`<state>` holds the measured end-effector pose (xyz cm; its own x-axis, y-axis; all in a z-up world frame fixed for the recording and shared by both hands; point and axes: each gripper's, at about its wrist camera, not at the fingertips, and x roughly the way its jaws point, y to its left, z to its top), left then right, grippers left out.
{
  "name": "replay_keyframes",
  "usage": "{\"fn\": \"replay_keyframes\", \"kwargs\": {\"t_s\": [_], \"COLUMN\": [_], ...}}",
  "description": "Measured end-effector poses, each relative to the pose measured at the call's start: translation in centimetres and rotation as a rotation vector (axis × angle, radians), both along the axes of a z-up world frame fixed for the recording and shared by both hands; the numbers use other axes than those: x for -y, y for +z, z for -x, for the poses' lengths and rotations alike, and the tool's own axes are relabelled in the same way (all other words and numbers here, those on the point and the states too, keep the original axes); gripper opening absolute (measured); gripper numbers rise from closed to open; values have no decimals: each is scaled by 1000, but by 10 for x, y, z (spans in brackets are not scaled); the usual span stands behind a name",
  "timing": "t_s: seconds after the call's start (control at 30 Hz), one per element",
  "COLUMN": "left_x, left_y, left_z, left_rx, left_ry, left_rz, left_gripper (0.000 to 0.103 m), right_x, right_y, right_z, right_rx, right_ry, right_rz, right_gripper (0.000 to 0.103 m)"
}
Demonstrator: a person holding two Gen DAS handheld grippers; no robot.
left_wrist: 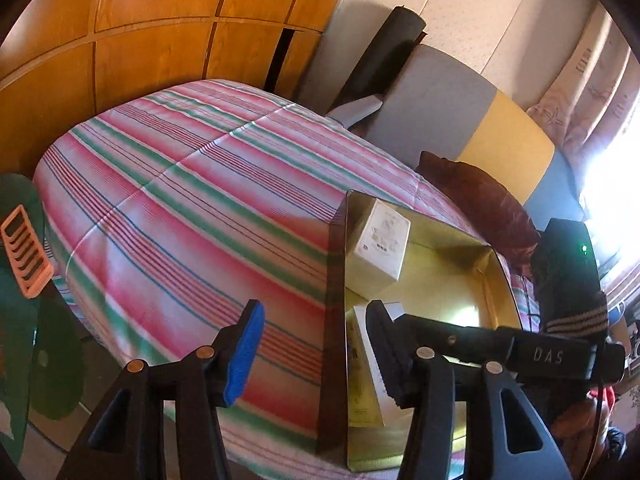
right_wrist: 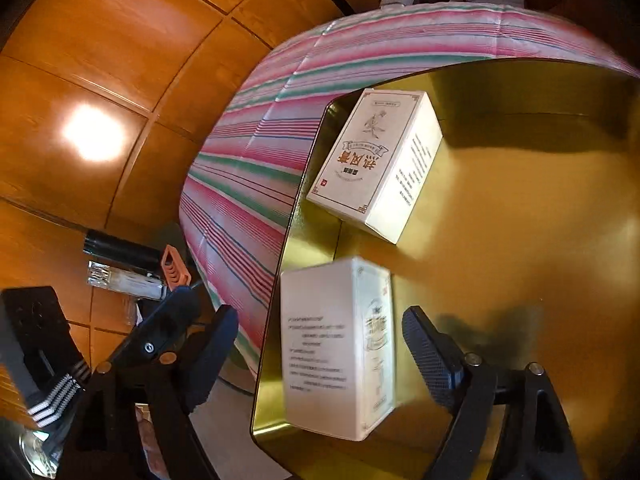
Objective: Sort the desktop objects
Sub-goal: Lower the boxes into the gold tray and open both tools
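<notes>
Striped bedspread (left_wrist: 192, 184) under gold tray (right_wrist: 520, 240); two white boxes: far box (right_wrist: 376, 164), near box (right_wrist: 340, 344). Right claw (right_wrist: 320, 348) open, astride near box, released. Left claw (left_wrist: 316, 348) part-open, empty. Next: fetch another item.

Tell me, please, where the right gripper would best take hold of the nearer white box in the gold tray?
Probably across the two long side faces of the nearer white box, coming down from above. It lies lengthwise between the open right gripper, whose pads already flank it, and the gold tray wall blocks its left side.
</notes>
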<state>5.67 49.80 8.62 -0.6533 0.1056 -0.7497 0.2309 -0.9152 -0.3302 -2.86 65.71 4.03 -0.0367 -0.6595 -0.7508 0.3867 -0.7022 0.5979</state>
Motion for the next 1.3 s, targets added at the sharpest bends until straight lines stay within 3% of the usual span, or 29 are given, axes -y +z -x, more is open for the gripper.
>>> {"fn": "replay_keyframes", "kwargs": {"t_s": [0.2,0.4,0.6,0.8,0.97,1.3], "left_x": [-12,-41,-68,-96,-120,-174], "left_y": [6,8,11,16,19,28], "left_z": [-15,-21,-23,-25,-21,-5], "left_rx": [-22,-34,-48,-61,-59,-49], "left_ry": [-38,-100,-187,-262,-313,-436], "left_rz": [34,62,42,30,36,73], "left_gripper": [56,58,58,58,58,58], "right_x": [-21,-58,-107,-169,-215,-314], "right_y": [16,41,60,65,57,50], "right_z": [-20,-57,-79,-88,-97,-132], "right_rx": [-111,-353,-490,-483,-438,-405], "right_ry": [-7,-5,-110,-248,-323,-486], "right_rz": [-66,-187,-213,-187,-225,-289], "right_gripper": [85,85,85,82,64,63]}}
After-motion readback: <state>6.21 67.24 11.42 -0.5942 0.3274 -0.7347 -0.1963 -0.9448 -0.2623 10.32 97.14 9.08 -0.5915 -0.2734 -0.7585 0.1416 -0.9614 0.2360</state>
